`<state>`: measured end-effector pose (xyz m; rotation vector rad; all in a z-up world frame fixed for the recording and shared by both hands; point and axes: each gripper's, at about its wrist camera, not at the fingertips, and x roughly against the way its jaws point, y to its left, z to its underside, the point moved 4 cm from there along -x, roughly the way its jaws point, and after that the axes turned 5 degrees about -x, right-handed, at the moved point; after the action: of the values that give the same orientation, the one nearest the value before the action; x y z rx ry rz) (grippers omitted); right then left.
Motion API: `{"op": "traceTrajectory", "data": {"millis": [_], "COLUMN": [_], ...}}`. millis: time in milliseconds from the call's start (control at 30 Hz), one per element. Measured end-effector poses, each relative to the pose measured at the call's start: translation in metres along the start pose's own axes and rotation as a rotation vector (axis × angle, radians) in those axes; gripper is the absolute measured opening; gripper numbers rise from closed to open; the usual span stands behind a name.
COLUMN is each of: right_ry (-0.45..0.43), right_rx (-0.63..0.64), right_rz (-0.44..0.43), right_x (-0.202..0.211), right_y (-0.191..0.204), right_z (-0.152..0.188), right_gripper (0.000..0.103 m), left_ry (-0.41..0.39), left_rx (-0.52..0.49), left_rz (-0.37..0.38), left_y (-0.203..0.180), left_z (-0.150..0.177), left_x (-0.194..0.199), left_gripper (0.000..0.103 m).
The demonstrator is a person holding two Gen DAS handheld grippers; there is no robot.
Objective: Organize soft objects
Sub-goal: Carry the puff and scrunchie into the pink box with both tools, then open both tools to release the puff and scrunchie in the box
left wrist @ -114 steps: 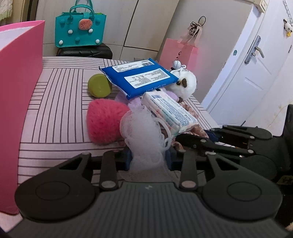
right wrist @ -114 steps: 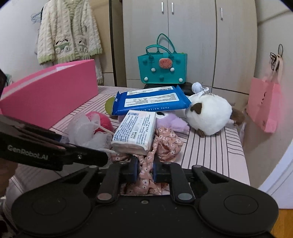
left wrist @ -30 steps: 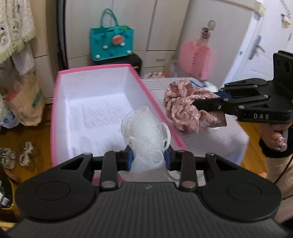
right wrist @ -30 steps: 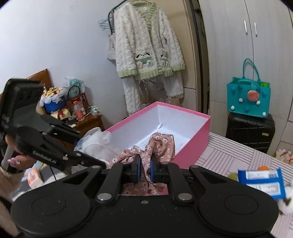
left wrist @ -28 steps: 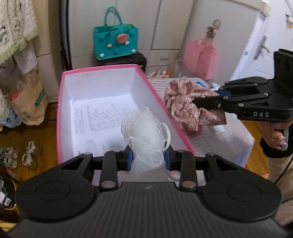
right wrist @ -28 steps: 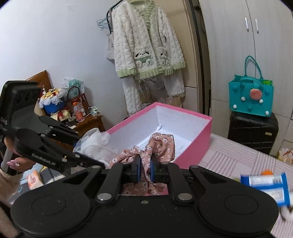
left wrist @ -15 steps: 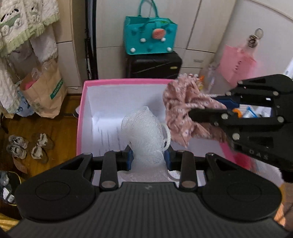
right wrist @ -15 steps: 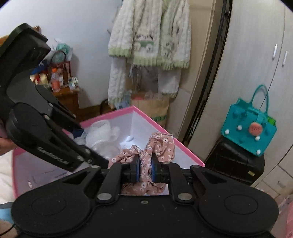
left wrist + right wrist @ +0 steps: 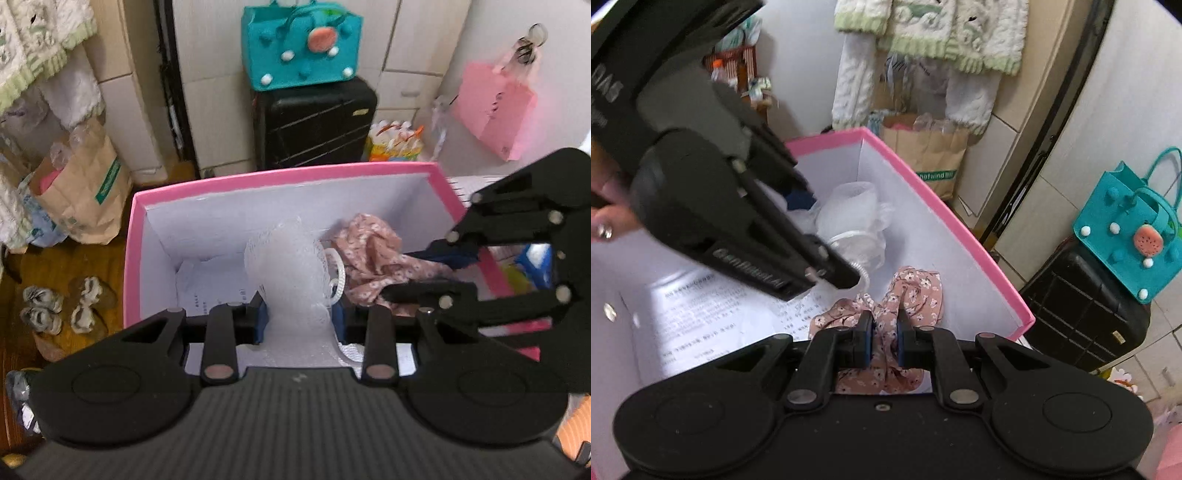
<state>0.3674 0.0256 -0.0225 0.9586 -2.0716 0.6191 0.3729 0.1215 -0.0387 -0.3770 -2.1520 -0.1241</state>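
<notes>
Left hand-held gripper [image 9: 298,317] clamping a white mesh bath pouf [image 9: 288,266], holding it inside the open pink cardboard box with white lining [image 9: 280,175], above the printed paper sheet [image 9: 701,317] lying on the box floor. White cord loop of the pouf hanging at its right side. Right hand-held gripper [image 9: 884,338] pinching a pink floral fabric scrunchie [image 9: 905,295] between blue-padded fingers [image 9: 867,339], also inside the box, near the right-hand wall as seen from the right wrist view. Pouf and scrunchie sitting just beside each other; touching or not, hard telling. Left hand-held gripper crossing in front of the right wrist view, pouf [image 9: 853,214] showing past its tip.

Standing beyond the box: a black hard-shell suitcase [image 9: 314,122] with a teal felt tote bag [image 9: 301,44] resting on top. Leaning by the wardrobe, a brown paper bag [image 9: 83,184]. Hanging above it, a cream and green knitted cardigan [image 9: 934,33]. Hanging on the wall at right, a pink paper bag [image 9: 493,107].
</notes>
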Motion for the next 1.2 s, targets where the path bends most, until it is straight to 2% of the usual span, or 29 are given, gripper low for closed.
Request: {"op": "traceTrajectory", "data": {"millis": [133,267,333,400,467,500,567,700,767,833,1033,1200], "right_ry": [0.03,0.042,0.041,0.037,0.033,0.03,0.018,-0.025,-0.053,-0.076,-0.108,-0.126], "right_rx": [0.037,0.064,0.075,0.08,0.078,0.077,0.08,0.027,-0.016,-0.073,-0.165,-0.204], "right_rz": [0.045,0.044,0.071,0.093,0.1,0.106,0.123,0.106,0.087,0.061,-0.009,-0.037], "right_x": [-0.014,-0.023,-0.026,-0.028,-0.027,-0.026,-0.022,-0.001,0.012,0.027,0.064,0.088], "right_y": [0.004,0.005,0.004,0.004,0.003,0.002,0.003,0.001,0.0,0.0,0.01,0.025], "right_z": [-0.002,-0.001,-0.003,-0.004,-0.006,-0.007,-0.007,-0.003,0.0,0.003,0.018,0.022], "right_gripper": [0.017,0.017,0.024,0.04,0.049,0.056,0.06,0.06,0.06,0.06,0.061,0.061], "left_ry": [0.053,0.06,0.065,0.081,0.097,0.085,0.065,0.063,0.046,0.029,-0.05,-0.064], "left_rx": [-0.003,0.003,0.006,0.044,0.083,0.09,0.08,0.066,0.033,0.012,-0.019,-0.031], "left_rz": [-0.039,-0.031,-0.026,0.0,0.017,0.004,-0.025,-0.008,-0.031,-0.035,-0.103,-0.116], "left_y": [0.005,0.01,0.011,0.014,0.017,0.019,0.02,0.018,0.014,0.01,0.006,-0.001], "left_z": [-0.005,-0.009,-0.01,-0.01,-0.011,-0.012,-0.013,-0.014,-0.013,-0.012,-0.009,-0.003], "left_x": [-0.015,-0.016,-0.018,-0.022,-0.027,-0.027,-0.026,-0.016,-0.006,0.004,0.043,0.07], "left_gripper": [0.033,0.033,0.034,0.035,0.04,0.04,0.044,0.05,0.053,0.062,0.068,0.079]}}
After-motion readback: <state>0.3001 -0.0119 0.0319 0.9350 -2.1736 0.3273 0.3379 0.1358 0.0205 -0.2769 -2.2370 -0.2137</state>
